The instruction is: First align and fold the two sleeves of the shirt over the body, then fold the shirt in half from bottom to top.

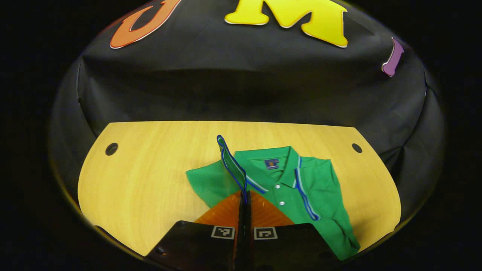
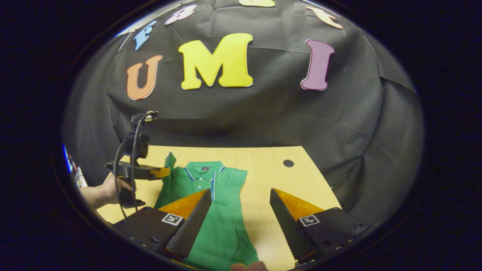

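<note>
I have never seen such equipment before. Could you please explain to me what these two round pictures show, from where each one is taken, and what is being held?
A person holds a two-finger gripper in each hand, and a camera rides on each, looking forward along its fingers. In the left gripper view, the left gripper is shut on the blue-edged cuff of one sleeve of a green short-sleeved polo shirt and lifts it off the light wooden table. The shirt lies flat, collar toward the black cloth wall, buttons up. In the right gripper view, the right gripper hangs open above the shirt's lower part, holding nothing. Farther off at the left of that view you see the left gripper with the hand that holds it.
</note>
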